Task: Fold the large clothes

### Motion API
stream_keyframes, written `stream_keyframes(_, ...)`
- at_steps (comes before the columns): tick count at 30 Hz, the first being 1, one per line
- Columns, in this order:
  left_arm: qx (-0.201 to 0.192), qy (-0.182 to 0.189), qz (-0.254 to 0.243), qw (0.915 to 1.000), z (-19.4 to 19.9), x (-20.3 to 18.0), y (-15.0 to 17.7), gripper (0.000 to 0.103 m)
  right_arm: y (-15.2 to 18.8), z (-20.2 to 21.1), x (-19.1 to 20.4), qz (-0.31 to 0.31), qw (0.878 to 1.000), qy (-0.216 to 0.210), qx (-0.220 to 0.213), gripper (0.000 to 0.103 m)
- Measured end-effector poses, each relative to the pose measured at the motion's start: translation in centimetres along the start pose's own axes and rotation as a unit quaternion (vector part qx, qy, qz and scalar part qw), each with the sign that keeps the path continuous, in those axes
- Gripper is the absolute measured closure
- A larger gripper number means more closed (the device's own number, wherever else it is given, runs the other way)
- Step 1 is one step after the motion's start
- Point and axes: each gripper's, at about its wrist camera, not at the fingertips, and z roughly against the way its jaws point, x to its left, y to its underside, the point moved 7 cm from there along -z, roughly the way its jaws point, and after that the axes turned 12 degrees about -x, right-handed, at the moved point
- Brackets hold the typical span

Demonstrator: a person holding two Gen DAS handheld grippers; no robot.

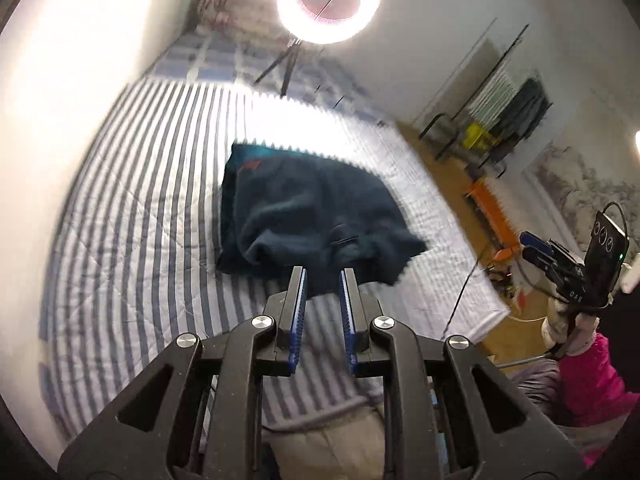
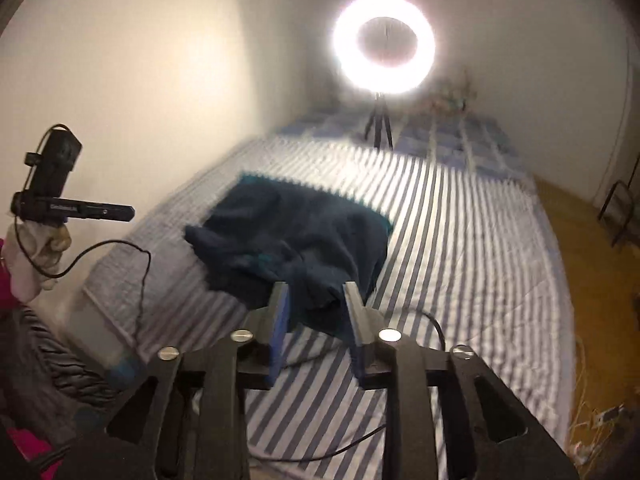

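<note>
Between folds: dark teal fleece garment [image 1: 308,212] lying bunched, half-folded, mid-way across the blue-and-white striped quilt [image 1: 132,216], left gripper [image 1: 323,280] narrowly parted and right gripper [image 2: 316,294] wider, both empty above its near edge; next, probably regrasping near corners.

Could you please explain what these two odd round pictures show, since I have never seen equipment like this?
A person holds a pair of hand-held tongs in each hand, each with a wide-angle camera looking along its fingers. One picture comes from the left tongs, the other from the right tongs. Both stand open and hold nothing. Ahead, a dark blue garment lies roughly folded on a striped bedspread. A lit ring light stands at the far end of the bed. Each view also catches the person's other gloved hand gripping its tool.
</note>
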Motion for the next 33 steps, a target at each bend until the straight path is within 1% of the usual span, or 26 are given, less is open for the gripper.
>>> stream_keyframes(1, -0.006, 0.002, 0.0, 1.0, 1.2, -0.6, -0.6, 0.088, -0.8, 1.3, 0.5, 0.008, 1.0, -0.004, -0.01, 0.06)
stream_keyframes(2, -0.012, 0.006, 0.001, 0.9999, 2.5, -1.2, -1.3, 0.085, -2.0, 2.9, 1.1, 0.019, 1.0, -0.006, -0.023, 0.056)
stream_keyframes(3, -0.02, 0.012, 0.0, 0.9997, 4.3, -2.2, -2.2, 0.081, -3.1, 4.1, 1.3, 0.03, 0.999, -0.006, -0.033, 0.056)
stream_keyframes(5, -0.032, 0.011, -0.011, 0.9994, 6.6, -3.7, -3.7, 0.057, -4.7, 6.3, 2.1, 0.044, 0.998, -0.006, -0.049, 0.055)
stream_keyframes(6, -0.043, 0.006, -0.021, 0.9988, 7.9, -4.5, -4.5, 0.055, -5.9, 7.6, 2.4, 0.049, 0.997, -0.006, -0.059, 0.055)
stream_keyframes(8, -0.058, 0.007, -0.042, 0.9974, 9.9, -6.1, -6.1, 0.054, -7.6, 9.0, 2.7, 0.053, 0.996, -0.007, -0.069, 0.055)
stream_keyframes(9, -0.064, 0.008, -0.049, 0.9967, 10.7, -6.7, -6.8, 0.053, -8.3, 9.5, 2.6, 0.054, 0.996, -0.01, -0.071, 0.052)
stream_keyframes(10, -0.071, 0.01, -0.048, 0.9963, 11.2, -7.1, -7.4, 0.046, -8.6, 10.1, 2.9, 0.052, 0.996, -0.013, -0.071, 0.05)
stream_keyframes(11, -0.073, 0.015, -0.042, 0.9963, 11.3, -7.1, -7.7, 0.037, -9.0, 10.1, 2.7, 0.046, 0.996, -0.018, -0.071, 0.045)
stream_keyframes(12, -0.073, 0.021, -0.036, 0.9964, 11.0, -7.1, -8.0, 0.035, -9.1, 9.9, 2.5, 0.039, 0.996, -0.02, -0.072, 0.04)
stream_keyframes(13, -0.071, 0.024, -0.025, 0.9969, 10.2, -6.5, -8.0, 0.034, -9.0, 10.0, 2.5, 0.035, 0.997, -0.018, -0.072, 0.039)
stream_keyframes(15, -0.06, 0.021, 0.0, 0.998, 8.0, -4.9, -7.3, 0.034, -8.1, 8.4, 1.5, 0.017, 0.997, -0.018, -0.067, 0.037)
stream_keyframes(17, -0.032, 0.024, 0.045, 0.9982, 4.1, -2.2, -6.0, 0.034, -6.2, 5.8, 0.1, -0.026, 0.998, -0.03, -0.044, 0.036)
stream_keyframes(19, -0.012, 0.023, 0.092, 0.9955, 0.7, 0.6, -4.7, 0.034, -4.1, 3.3, -1.2, -0.059, 0.997, -0.035, -0.019, 0.036)
stream_keyframes(21, 0.014, 0.023, 0.144, 0.9892, -2.8, 3.3, -3.4, 0.034, -1.7, 0.0, -3.0, -0.081, 0.996, -0.025, 0.009, 0.036)
stream_keyframes(22, 0.03, 0.023, 0.172, 0.9844, -4.7, 4.7, -2.5, 0.034, -0.8, -1.3, -3.6, -0.089, 0.996, -0.021, 0.021, 0.036)
stream_keyframes(23, 0.05, 0.022, 0.202, 0.9778, -6.9, 6.2, -1.6, 0.034, 0.3, -2.7, -4.4, -0.101, 0.994, -0.017, 0.034, 0.036)
stream_keyframes(24, 0.059, 0.016, 0.22, 0.9736, -8.2, 7.2, -0.9, 0.034, 1.7, -4.7, -5.7, -0.126, 0.991, -0.015, 0.051, 0.036)
stream_keyframes(25, 0.07, 0.008, 0.242, 0.9676, -10.0, 8.6, -0.1, 0.034, 2.6, -5.7, -6.5, -0.146, 0.987, -0.014, 0.062, 0.036)
stream_keyframes(26, 0.077, 0.005, 0.26, 0.9626, -11.2, 9.5, 0.4, 0.034, 3.7, -7.4, -7.6, -0.172, 0.982, -0.015, 0.075, 0.036)
stream_keyframes(27, 0.084, 0.005, 0.282, 0.9557, -12.5, 10.3, 1.1, 0.034, 4.6, -8.5, -8.3, -0.193, 0.977, -0.016, 0.084, 0.036)
stream_keyframes(28, 0.091, 0.006, 0.302, 0.9489, -13.9, 11.0, 1.7, 0.034, 5.6, -9.9, -9.2, -0.221, 0.971, -0.02, 0.093, 0.036)
stream_keyframes(30, 0.104, 0.006, 0.317, 0.9427, -16.3, 11.8, 2.6, 0.034, 7.5, -12.3, -10.5, -0.277, 0.955, -0.034, 0.103, 0.036)
stream_keyframes(31, 0.109, 0.005, 0.318, 0.9417, -17.2, 11.9, 2.9, 0.038, 8.2, -13.1, -10.8, -0.296, 0.948, -0.04, 0.107, 0.036)
stream_keyframes(32, 0.113, 0.006, 0.32, 0.9407, -17.8, 12.0, 3.2, 0.052, 9.1, -14.1, -11.0, -0.318, 0.94, -0.049, 0.111, 0.036)
stream_keyframes(33, 0.122, 0.006, 0.323, 0.9385, -18.7, 11.9, 3.6, 0.062, 9.6, -14.8, -11.0, -0.334, 0.934, -0.057, 0.114, 0.036)
